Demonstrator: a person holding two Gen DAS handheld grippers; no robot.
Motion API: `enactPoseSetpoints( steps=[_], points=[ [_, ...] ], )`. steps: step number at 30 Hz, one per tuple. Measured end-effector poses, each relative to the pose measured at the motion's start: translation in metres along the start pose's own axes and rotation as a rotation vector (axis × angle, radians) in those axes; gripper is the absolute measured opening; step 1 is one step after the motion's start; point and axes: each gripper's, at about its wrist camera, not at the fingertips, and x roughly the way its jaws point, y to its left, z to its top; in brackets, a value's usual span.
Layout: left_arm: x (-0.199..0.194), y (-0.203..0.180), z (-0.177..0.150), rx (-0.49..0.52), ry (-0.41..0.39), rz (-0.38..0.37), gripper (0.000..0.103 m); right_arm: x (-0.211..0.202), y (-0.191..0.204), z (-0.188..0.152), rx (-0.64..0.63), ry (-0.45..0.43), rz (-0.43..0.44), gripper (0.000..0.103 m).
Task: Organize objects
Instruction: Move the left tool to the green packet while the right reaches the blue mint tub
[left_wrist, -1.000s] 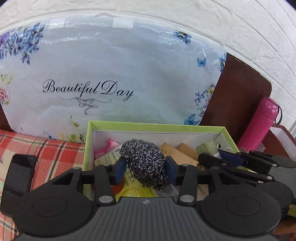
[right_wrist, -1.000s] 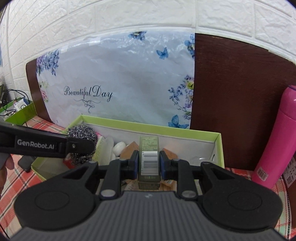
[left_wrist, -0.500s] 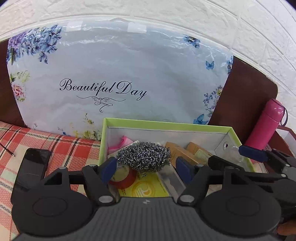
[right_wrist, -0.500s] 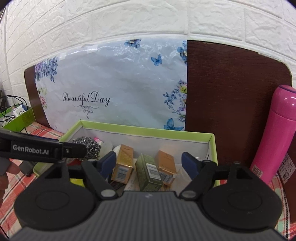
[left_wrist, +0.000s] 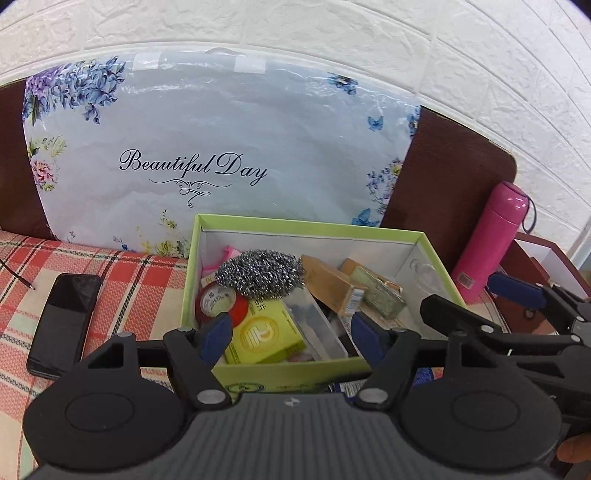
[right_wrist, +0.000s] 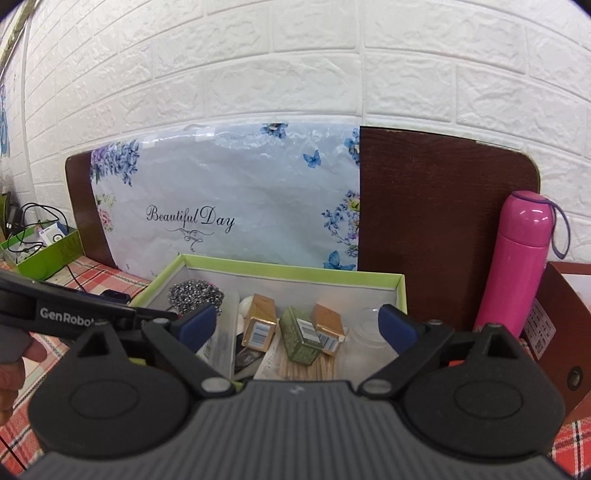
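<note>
The green-rimmed box (left_wrist: 306, 227) (right_wrist: 295, 273) holds a steel wool scourer (left_wrist: 258, 273) (right_wrist: 195, 295), a red tape roll (left_wrist: 218, 299), a yellow carton (left_wrist: 266, 332) and a small green carton (right_wrist: 301, 336) lying between two brown cartons (right_wrist: 260, 325). My left gripper (left_wrist: 291, 338) hangs open over the box's near rim, with nothing between its blue pads. My right gripper (right_wrist: 295, 325) (left_wrist: 461, 299) is back from the cartons. Its jaws are opening, and nothing is between them. The left gripper's arm (right_wrist: 92, 314) crosses the right wrist view at the left.
A pink flask (left_wrist: 495, 243) (right_wrist: 517, 258) stands right of the box, beside a brown carton (right_wrist: 554, 314). A black phone (left_wrist: 64, 317) lies on the plaid cloth to the left. A floral bag (left_wrist: 221, 147) and a brown board lean on the wall behind. Another green box (right_wrist: 48, 251) holds cables.
The left gripper let go of the scourer, which now rests in the box. The right gripper released the green carton among the brown ones. Both grippers drew back and up.
</note>
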Motion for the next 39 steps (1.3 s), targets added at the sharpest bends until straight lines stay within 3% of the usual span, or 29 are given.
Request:
enactPoseSetpoints(
  steps=[2, 11, 20, 29, 35, 39],
  points=[
    [-0.008, -0.004, -0.006, 0.010, -0.011, 0.009, 0.074, -0.010, 0.001, -0.004, 0.003, -0.010, -0.003, 0.103],
    [-0.030, -0.016, -0.043, 0.043, -0.020, 0.019, 0.074, -0.051, 0.003, -0.037, -0.004, -0.025, -0.039, 0.103],
    [-0.036, -0.012, -0.078, 0.005, -0.011, 0.029, 0.074, -0.069, -0.008, -0.077, 0.054, 0.016, -0.063, 0.103],
    [-0.026, 0.000, -0.114, -0.030, 0.034, 0.023, 0.074, -0.060, 0.001, -0.125, 0.057, 0.086, -0.058, 0.103],
    [-0.014, 0.009, -0.118, -0.072, 0.021, 0.046, 0.074, -0.036, -0.001, -0.121, 0.037, 0.080, -0.058, 0.100],
    [-0.002, 0.006, -0.111, -0.060, 0.011, 0.053, 0.074, -0.021, -0.003, -0.115, 0.030, 0.090, -0.063, 0.093]
  ],
)
